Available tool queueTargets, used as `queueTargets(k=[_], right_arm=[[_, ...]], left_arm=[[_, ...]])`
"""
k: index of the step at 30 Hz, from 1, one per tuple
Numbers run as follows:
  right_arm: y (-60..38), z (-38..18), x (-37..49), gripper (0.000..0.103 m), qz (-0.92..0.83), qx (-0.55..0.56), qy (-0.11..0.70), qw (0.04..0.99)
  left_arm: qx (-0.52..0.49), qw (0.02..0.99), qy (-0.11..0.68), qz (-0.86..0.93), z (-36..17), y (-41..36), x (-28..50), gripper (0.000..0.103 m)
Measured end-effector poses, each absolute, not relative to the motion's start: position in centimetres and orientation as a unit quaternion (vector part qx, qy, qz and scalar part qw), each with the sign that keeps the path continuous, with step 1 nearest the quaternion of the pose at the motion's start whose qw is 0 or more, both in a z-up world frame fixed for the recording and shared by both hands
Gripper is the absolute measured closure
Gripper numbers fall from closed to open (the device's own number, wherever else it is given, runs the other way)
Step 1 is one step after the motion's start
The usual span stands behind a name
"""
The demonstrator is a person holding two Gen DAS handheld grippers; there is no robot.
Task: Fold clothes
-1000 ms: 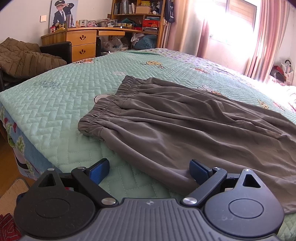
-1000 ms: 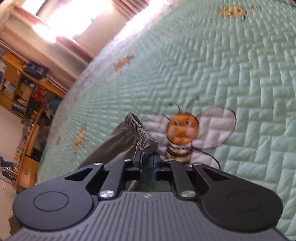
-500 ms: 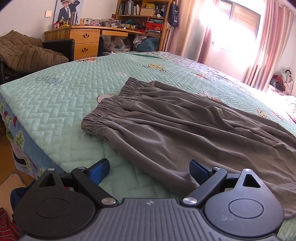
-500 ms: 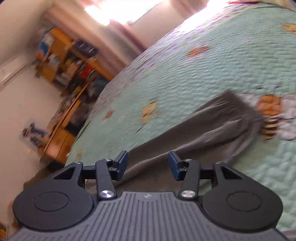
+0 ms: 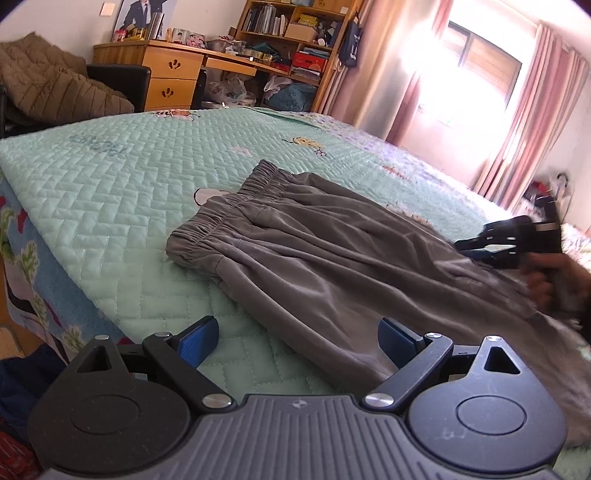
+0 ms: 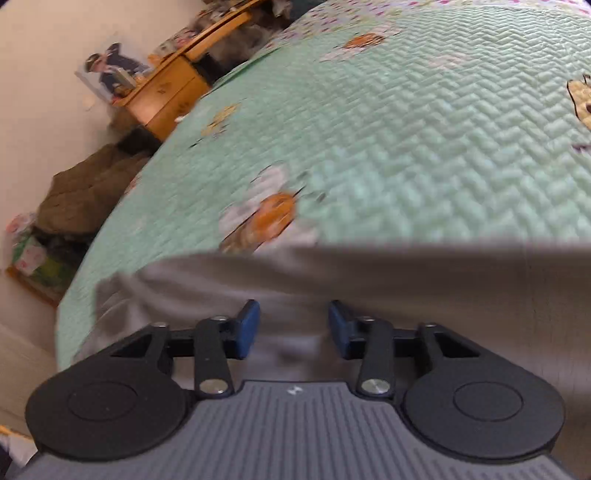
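- A pair of grey trousers [image 5: 314, 258] lies spread flat on the bed [image 5: 122, 192], which wears a mint-green quilted cover with cartoon bees.
- The trousers' elastic waistband [image 5: 225, 210] lies toward the foot corner of the bed; the legs run from it toward the curtained window [image 5: 476, 70].
- One white bee patch [image 5: 208, 195] peeks out just beside the waistband, partly under the cloth.
- The left gripper [image 5: 297, 338] hovers at the near edge of the trousers, its blue pads spread wide apart. Nothing is between them but the bed cover and the trouser hem below; it holds nothing.
- The right gripper [image 5: 476, 248] shows in the left wrist view over the far end of the trousers, held by a person's hand [image 5: 550, 280].
- In the right wrist view the right gripper [image 6: 293, 326] sits low over the grey cloth, which is blurred. Its jaws are closing, with a clear gap between the pads; cloth lies under and between them, but the pads do not press on it.
- Past the bed from the trousers stand a wooden desk [image 5: 173, 74] and a bookshelf [image 5: 291, 33].
- A brown quilted jacket [image 5: 51, 88] is heaped on a dark chair beside the desk.
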State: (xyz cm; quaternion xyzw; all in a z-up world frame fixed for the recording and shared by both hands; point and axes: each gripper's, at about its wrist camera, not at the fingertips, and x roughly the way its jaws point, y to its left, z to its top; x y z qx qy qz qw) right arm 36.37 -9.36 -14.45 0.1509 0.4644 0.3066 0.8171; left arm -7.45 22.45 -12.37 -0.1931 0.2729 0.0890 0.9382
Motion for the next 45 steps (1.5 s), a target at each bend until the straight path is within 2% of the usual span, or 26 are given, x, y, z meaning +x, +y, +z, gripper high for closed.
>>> queueTargets(k=[1,2,5,6,8,9,14,18,24,27,30,36,40,41,45], right_arm=[[-10.1,-14.3,37.7,0.087,0.274,0.161,0.455,0.832],[-10.8,-14.1,38.8,0.081,0.242,0.169,0.445,0.845],[-11.0,-11.7,38.3,0.078,0.222,0.181,0.407,0.867],[-10.5,-11.1,37.2,0.076,0.242,0.187,0.404,0.862],[-8.2,-10.3,34.5,0.059,0.297,0.185,0.407,0.844],[-6.6,-10.1,33.2,0.057,0.320,0.173,0.410,0.837],[3.1,-10.4,29.3,0.057,0.406,0.140,0.447,0.785],[6.2,-9.4,27.8,0.057,0.402,0.142,0.450,0.784],[3.1,-7.6,22.8,0.052,0.426,0.160,0.417,0.787],[1.8,-7.9,22.7,0.051,0.383,0.176,0.430,0.798],[0.0,-8.2,21.7,0.051,0.377,0.224,0.427,0.791],[-4.9,-10.1,18.0,0.049,0.333,0.280,0.430,0.791],[-7.5,-11.4,16.5,0.046,0.292,0.324,0.433,0.789],[-7.9,-11.7,16.3,0.046,0.286,0.333,0.433,0.787],[-8.3,-12.3,15.9,0.046,0.273,0.329,0.439,0.790]], left_arm=[[-0.202,0.937,0.270,0.087,-12.4,22.8,-7.5,0.009],[-0.211,0.937,0.267,0.085,-12.5,23.0,-7.6,0.009],[-0.236,0.934,0.257,0.078,-12.7,23.9,-7.8,0.009],[-0.242,0.934,0.254,0.075,-12.8,24.1,-7.9,0.009],[-0.249,0.933,0.249,0.071,-12.8,24.3,-8.1,0.009],[-0.252,0.934,0.246,0.068,-12.8,24.4,-8.1,0.009],[-0.274,0.931,0.234,0.064,-12.9,25.3,-8.7,0.009],[-0.278,0.932,0.229,0.049,-11.7,27.4,-8.1,0.010],[-0.280,0.928,0.234,-0.072,-7.9,36.0,0.1,0.006],[-0.300,0.902,0.272,-0.151,-8.7,39.5,6.4,0.009],[-0.387,0.850,0.294,-0.204,-11.2,42.5,11.3,0.013],[-0.505,0.759,0.312,-0.268,-16.1,44.0,17.0,0.015],[-0.517,0.754,0.314,-0.257,-16.7,43.6,18.8,0.015],[-0.519,0.754,0.315,-0.250,-16.8,43.6,19.3,0.018],[-0.512,0.764,0.311,-0.241,-16.3,44.4,19.2,0.015]])
